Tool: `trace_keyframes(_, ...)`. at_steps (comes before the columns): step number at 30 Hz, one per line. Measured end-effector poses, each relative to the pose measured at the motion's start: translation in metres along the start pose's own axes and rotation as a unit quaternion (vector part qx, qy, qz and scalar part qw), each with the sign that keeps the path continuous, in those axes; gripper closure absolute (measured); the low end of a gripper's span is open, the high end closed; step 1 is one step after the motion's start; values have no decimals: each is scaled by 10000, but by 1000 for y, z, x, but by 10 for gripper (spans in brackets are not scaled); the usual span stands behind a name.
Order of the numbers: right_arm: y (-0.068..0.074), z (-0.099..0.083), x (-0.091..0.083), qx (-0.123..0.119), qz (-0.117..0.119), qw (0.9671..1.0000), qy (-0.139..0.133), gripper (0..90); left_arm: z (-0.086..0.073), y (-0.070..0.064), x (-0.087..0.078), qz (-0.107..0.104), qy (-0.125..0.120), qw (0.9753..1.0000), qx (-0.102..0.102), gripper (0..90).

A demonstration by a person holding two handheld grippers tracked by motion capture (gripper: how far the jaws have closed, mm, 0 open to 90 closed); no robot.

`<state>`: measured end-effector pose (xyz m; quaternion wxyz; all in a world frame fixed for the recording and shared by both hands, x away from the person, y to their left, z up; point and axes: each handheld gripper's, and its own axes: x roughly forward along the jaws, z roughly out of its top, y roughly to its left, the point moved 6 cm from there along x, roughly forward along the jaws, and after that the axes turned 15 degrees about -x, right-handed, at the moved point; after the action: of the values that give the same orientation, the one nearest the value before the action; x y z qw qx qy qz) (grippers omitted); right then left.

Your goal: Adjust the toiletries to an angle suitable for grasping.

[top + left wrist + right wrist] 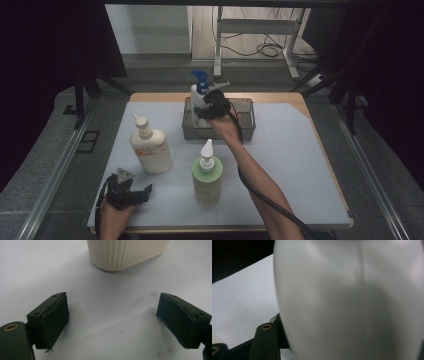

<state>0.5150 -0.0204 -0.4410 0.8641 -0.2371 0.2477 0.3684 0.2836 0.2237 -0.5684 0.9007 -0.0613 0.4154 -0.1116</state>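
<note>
I am holding the right claw (pixel 209 107) closed around the white spray bottle (pixel 198 95) with the blue trigger, at the upper middle of the frame, over the grey bin's (pixel 248 121) left end. In the right gripper view the bottle's smooth body (pixel 352 300) is bulging past the jaws, so I am judging it could slip or twist out and tip inside the bin. The left claw (pixel 131 192) is resting wide open and empty at the lower left of the counter (pixel 295 165), near the cream bottle (pixel 151 149).
</note>
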Motion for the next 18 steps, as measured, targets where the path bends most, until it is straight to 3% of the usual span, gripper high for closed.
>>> trace_keyframes(18, -1, -3, 8, 114, 50, 9999, -6, 364, 0, 0, 0, 5, 12, 10000, 9, 106)
